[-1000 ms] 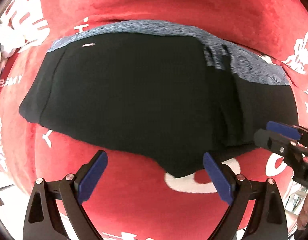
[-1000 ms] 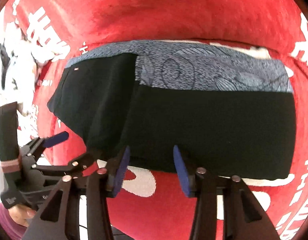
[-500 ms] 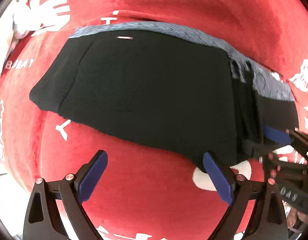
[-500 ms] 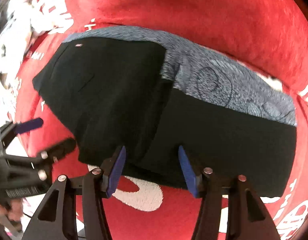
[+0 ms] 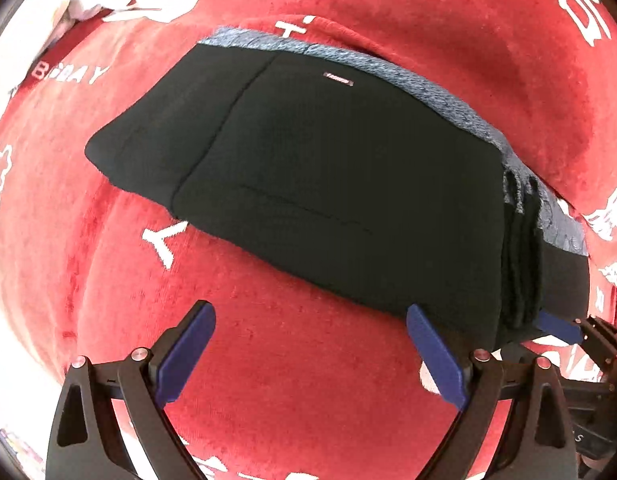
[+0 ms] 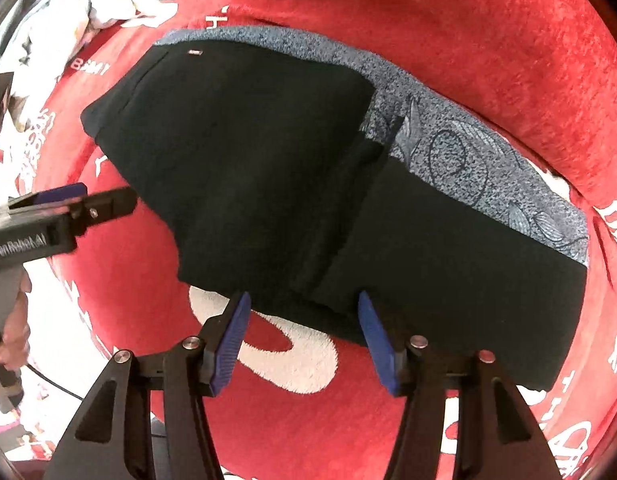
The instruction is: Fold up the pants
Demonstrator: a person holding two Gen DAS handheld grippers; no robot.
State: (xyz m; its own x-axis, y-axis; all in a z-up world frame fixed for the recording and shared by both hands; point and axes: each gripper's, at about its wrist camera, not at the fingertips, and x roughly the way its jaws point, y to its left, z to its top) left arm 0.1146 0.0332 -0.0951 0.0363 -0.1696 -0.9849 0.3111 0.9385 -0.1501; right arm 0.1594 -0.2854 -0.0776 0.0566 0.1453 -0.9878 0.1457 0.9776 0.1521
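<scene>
The black pants (image 5: pixel 328 184) lie folded on a red blanket, with a grey patterned garment (image 6: pixel 460 148) under their far edge. A folded flap lies over the left part; its thick fold edge runs down the right side (image 5: pixel 520 264). My left gripper (image 5: pixel 308 344) is open and empty, just short of the pants' near edge. My right gripper (image 6: pixel 304 340) is open, its blue fingers at the pants' near edge (image 6: pixel 308 304) on either side of the fold. The pants also fill the right wrist view (image 6: pixel 248 176). The right gripper's tip shows in the left wrist view (image 5: pixel 564 330).
The red blanket (image 5: pixel 292 400) with white lettering covers the surface. Crumpled white printed fabric (image 6: pixel 68 4) lies at the far left. The left gripper's body and the hand holding it (image 6: pixel 36 232) show at the left of the right wrist view.
Both grippers have shifted left along the pants' near edge and tilted. The right gripper's fingers have opened a little wider. The pants have not moved.
</scene>
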